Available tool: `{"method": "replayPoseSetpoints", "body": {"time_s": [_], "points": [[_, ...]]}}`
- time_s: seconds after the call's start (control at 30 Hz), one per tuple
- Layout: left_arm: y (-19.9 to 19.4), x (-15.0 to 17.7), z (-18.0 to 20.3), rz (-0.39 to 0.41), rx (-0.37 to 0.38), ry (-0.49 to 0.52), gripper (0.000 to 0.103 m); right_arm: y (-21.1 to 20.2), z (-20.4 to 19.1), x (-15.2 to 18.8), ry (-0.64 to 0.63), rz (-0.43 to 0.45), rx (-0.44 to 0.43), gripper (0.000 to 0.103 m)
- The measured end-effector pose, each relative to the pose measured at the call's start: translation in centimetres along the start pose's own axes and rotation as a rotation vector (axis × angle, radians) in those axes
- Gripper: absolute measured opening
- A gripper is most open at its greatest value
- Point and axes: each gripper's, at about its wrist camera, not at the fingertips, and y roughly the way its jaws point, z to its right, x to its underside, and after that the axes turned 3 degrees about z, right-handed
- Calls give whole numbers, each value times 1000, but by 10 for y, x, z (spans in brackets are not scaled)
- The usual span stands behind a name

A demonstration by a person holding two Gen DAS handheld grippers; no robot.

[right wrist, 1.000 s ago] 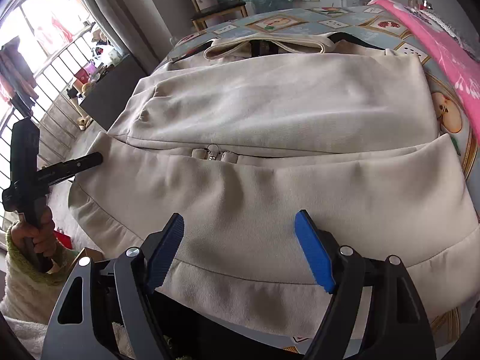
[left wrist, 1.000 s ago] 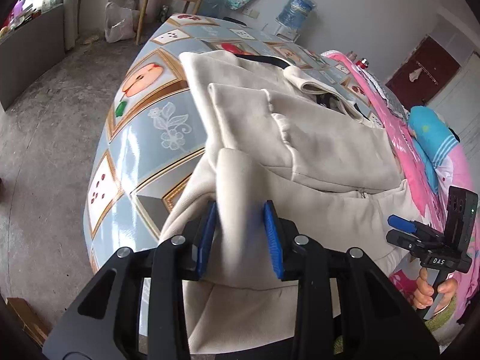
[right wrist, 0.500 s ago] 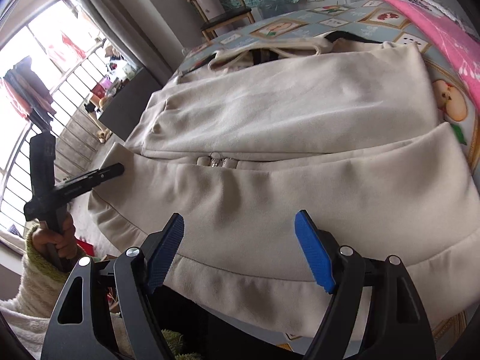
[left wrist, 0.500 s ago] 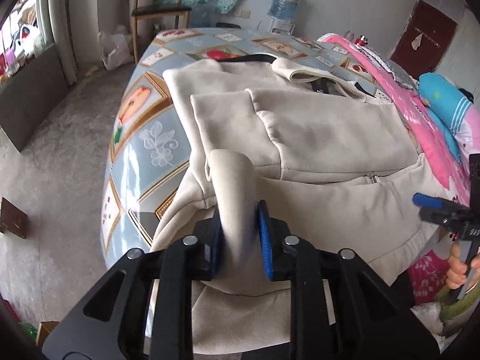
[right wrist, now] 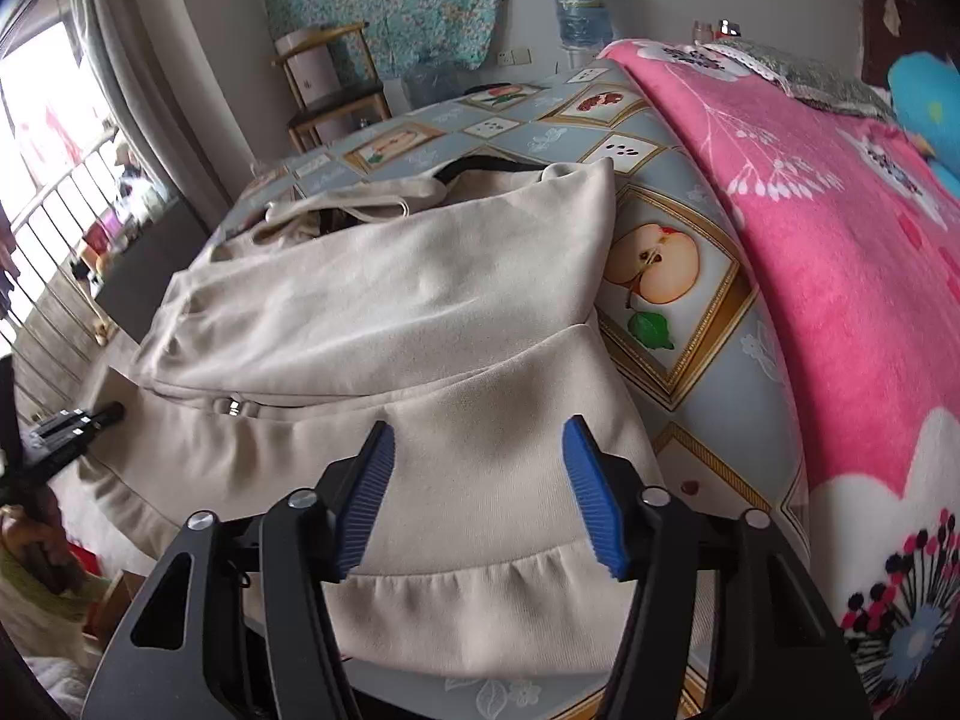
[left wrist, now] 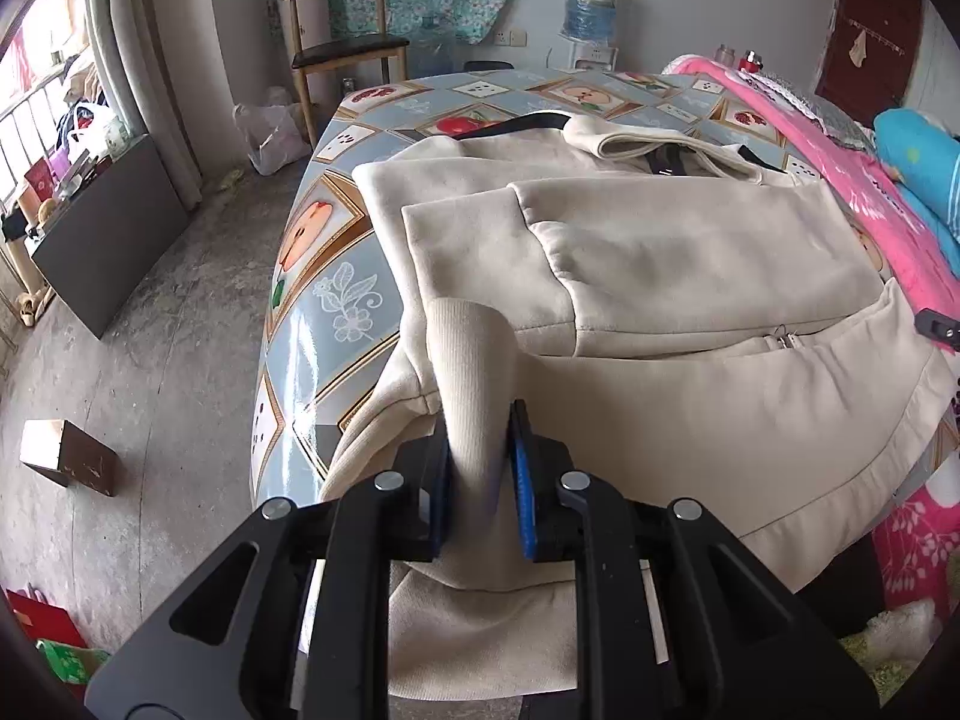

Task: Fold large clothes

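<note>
Left tool [left wrist: 480, 480] pinches the cuff [left wrist: 471, 372] of a jacket [left wrist: 660, 252] spread on the tabletop [left wrist: 336, 276]; right tool [right wrist: 480, 498], closing, straddles the hem [right wrist: 480, 588]; it should bite squarely before lifting

2 close down-angled views, shared jacket [left wrist: 690, 252]

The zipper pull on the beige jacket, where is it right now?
The zipper pull lies mid-jacket, where the folded-over upper part meets the lower panel of the beige jacket. In the right wrist view it sits left of centre; in the left wrist view, towards the right.
</note>
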Motion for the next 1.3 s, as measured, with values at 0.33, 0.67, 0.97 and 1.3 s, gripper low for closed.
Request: {"method": "replayPoseSetpoints", "body": {"time_s": [0.33, 0.67, 0.97, 1.3], "points": [[3, 3, -7, 2, 41, -17, 17, 39, -26, 0, -59, -82, 46, 7], [-27, -5, -44, 130, 233, -174, 15, -5, -34, -33, -1, 85, 43, 5], [6, 2, -19, 54, 58, -29, 15, 30, -6, -24, 71, -15, 56, 5], [5, 3, -19, 41, 53, -22, 15, 10, 81, -36, 191, -94, -138, 49]]}}
